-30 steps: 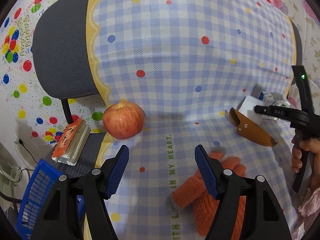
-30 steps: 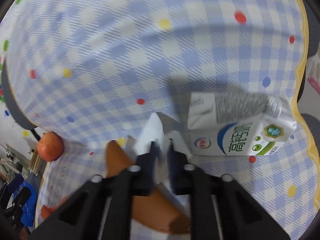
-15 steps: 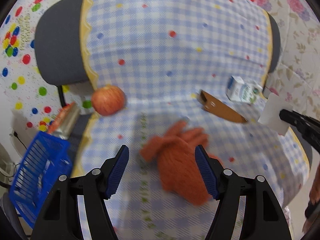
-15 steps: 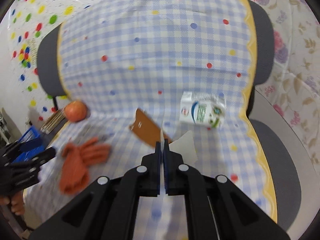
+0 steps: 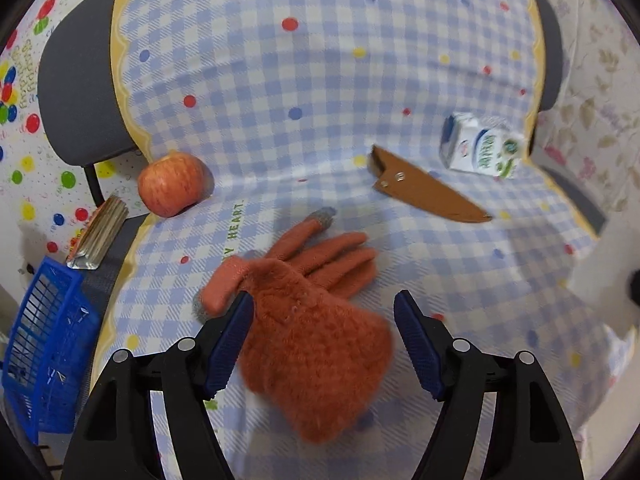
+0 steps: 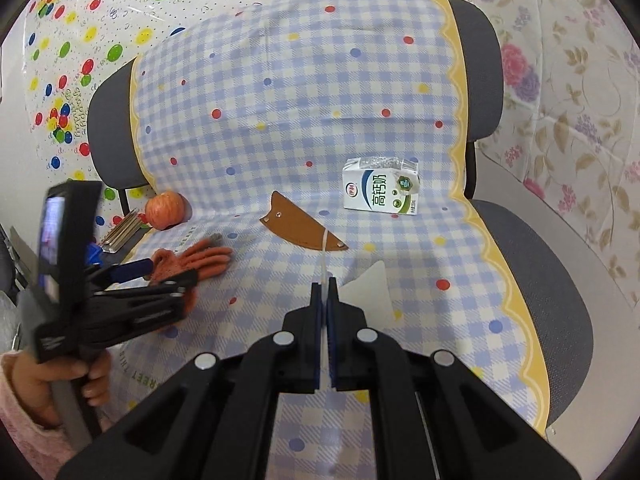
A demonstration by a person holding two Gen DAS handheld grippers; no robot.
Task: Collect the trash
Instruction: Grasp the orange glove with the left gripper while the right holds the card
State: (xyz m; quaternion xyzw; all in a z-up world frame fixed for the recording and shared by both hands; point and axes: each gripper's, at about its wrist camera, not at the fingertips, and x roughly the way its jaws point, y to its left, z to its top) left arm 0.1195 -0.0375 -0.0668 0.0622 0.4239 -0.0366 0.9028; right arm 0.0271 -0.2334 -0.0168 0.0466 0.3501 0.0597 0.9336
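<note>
I am in the step of carrying a piece of trash: my right gripper (image 6: 324,280) is pressed together on a white paper scrap (image 6: 370,292), held above the cloth, nearer to me than the milk carton (image 6: 380,192). My left gripper (image 5: 324,320) is opening, empty, over the orange glove (image 5: 312,320). Next I must bring the paper to the blue basket (image 5: 44,344), far to the left of the carton. A second ago the paper was low, just beside the carton; now it is lifted away.
</note>
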